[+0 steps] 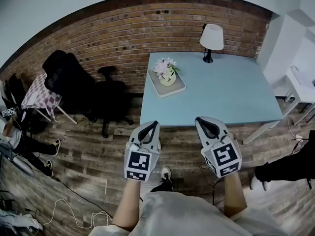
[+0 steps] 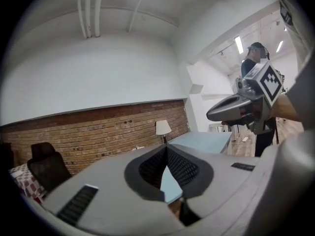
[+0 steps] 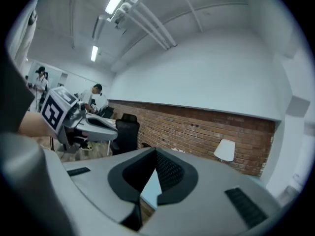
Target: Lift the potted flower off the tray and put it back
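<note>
Office: brick wall point(image 1: 123, 23), swivel chair point(image 1: 109, 95), blue desk point(image 1: 221, 92), ceiling strip lights point(image 3: 115, 1).

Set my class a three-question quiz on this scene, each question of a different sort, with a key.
1. True or false: the potted flower stands on the tray.
2. Besides the tray, what stands on the table?
3. The left gripper and right gripper are: A) shut and empty; B) shut on the flower; C) open around the tray.
Key: 1 true; 2 the lamp; 3 A.

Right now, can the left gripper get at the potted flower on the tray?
Probably not yet: the left gripper hangs short of the table, fingers shut, though bare tabletop leads to the potted flower.
</note>
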Action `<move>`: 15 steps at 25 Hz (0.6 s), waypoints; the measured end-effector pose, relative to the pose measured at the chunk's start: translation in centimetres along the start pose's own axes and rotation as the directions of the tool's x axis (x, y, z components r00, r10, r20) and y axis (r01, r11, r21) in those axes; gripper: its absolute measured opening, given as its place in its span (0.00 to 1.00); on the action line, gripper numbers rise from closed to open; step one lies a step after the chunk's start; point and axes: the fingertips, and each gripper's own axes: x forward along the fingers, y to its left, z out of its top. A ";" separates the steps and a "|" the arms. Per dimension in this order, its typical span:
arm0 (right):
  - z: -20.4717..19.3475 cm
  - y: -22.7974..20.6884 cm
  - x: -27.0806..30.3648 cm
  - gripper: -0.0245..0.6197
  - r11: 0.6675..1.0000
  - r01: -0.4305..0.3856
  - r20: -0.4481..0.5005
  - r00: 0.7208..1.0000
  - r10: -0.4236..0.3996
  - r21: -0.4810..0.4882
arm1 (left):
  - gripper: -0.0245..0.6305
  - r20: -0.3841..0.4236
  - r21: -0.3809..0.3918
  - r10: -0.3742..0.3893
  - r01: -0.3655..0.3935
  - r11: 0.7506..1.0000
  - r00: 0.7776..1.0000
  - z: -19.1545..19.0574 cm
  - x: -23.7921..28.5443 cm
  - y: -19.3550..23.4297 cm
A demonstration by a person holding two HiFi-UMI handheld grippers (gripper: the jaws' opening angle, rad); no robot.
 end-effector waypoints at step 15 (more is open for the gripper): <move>-0.2 -4.6 14.1 0.07 0.998 -0.002 -0.052 0.999 0.006 0.070 | 0.08 -0.052 -0.031 -0.001 0.000 1.000 0.999 -2.8 10.8 11.4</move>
